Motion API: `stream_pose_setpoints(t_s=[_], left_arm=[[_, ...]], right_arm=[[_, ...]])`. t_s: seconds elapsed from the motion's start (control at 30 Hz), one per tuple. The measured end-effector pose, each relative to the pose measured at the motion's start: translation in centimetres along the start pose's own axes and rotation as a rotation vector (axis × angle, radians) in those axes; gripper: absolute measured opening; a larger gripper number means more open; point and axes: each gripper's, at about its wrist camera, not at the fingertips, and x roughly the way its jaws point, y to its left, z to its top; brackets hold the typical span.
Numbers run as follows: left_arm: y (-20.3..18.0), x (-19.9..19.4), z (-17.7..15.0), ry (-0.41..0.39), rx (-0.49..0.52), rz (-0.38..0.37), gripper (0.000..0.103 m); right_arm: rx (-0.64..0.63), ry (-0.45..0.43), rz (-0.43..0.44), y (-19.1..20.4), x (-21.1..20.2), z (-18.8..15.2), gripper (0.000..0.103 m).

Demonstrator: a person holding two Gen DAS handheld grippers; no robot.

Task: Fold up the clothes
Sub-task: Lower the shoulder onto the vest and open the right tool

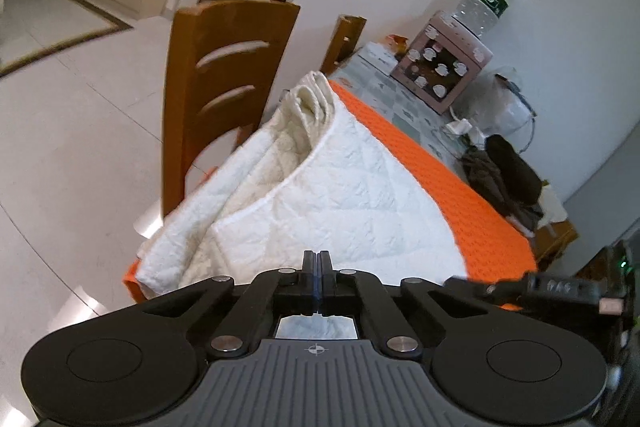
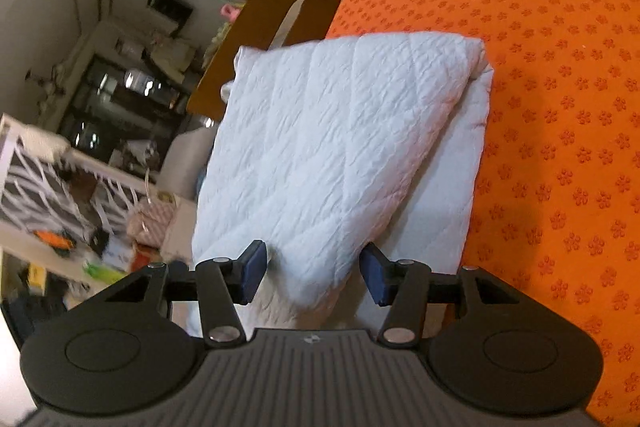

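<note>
A white quilted garment [image 1: 320, 195] lies partly folded on an orange floral-patterned cloth [image 1: 472, 211] over the table. Its left part hangs off the table edge towards a chair. My left gripper [image 1: 318, 261] is shut at the garment's near edge, fingers pressed together, and no fabric shows between them. In the right wrist view the garment [image 2: 340, 131] is a folded stack on the orange cloth [image 2: 560, 107]. My right gripper [image 2: 314, 275] is open, with a raised fold of the near corner lying between its blue pads [image 2: 253, 273], which stand apart from it.
A wooden chair [image 1: 224, 83] stands against the table's left side. At the far end sit a pink water dispenser [image 1: 444, 67] with a bottle, white bags and dark clothes [image 1: 504, 179]. Tiled floor [image 1: 72, 131] lies to the left. A cluttered shelf [image 2: 80, 195] shows beyond the table.
</note>
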Motion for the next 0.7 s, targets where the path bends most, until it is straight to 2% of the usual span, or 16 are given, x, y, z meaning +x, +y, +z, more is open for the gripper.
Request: stream_pose_setpoints(t_s=[0.07, 0.13, 0.17, 0.2, 0.27, 0.53, 0.57, 0.6, 0.63, 0.7], left_arm=[[0.5, -0.4, 0.0, -0.036, -0.016, 0.049, 0.008], [1.5, -0.8, 0.0, -0.064, -0.064, 0.071, 0.025], [2.0, -1.0, -0.1, -0.075, -0.087, 0.077, 0.041], [2.5, -1.1, -0.2, -0.085, -0.116, 0.074, 0.048], [3.5, -1.1, -0.5, -0.083, -0.179, 0.063, 0.048], [6.3, 2.0, -1.8, 0.018, -0.428, -0.004, 0.047], [6.5, 2.2, -1.9, 0.023, -0.465, -0.021, 0.045], [6.7, 2.4, -2.1, 0.026, -0.499, -0.040, 0.033], [6.9, 2.3, -2.2, 0.025, -0.523, -0.064, 0.029], [6.7, 2.0, -1.9, 0.014, -0.533, -0.094, 0.014]], right_arm=[[-0.009, -0.010, -0.018, 0.1, -0.2, 0.4, 0.059], [-0.003, -0.013, -0.024, 0.1, -0.7, 0.4, 0.059], [-0.002, -0.013, -0.028, 0.0, -0.7, 0.4, 0.059], [-0.001, -0.014, -0.032, 0.0, -0.8, 0.3, 0.059], [0.001, -0.016, -0.037, -0.1, -0.8, 0.2, 0.059], [-0.001, -0.020, -0.051, -0.1, 0.2, -0.2, 0.059], [0.002, -0.021, -0.052, -0.1, 0.2, -0.3, 0.060], [0.006, -0.022, -0.051, -0.2, 0.2, -0.3, 0.060], [0.010, -0.023, -0.051, -0.2, 0.2, -0.4, 0.061], [0.020, -0.025, -0.048, -0.4, 0.3, -0.5, 0.061]])
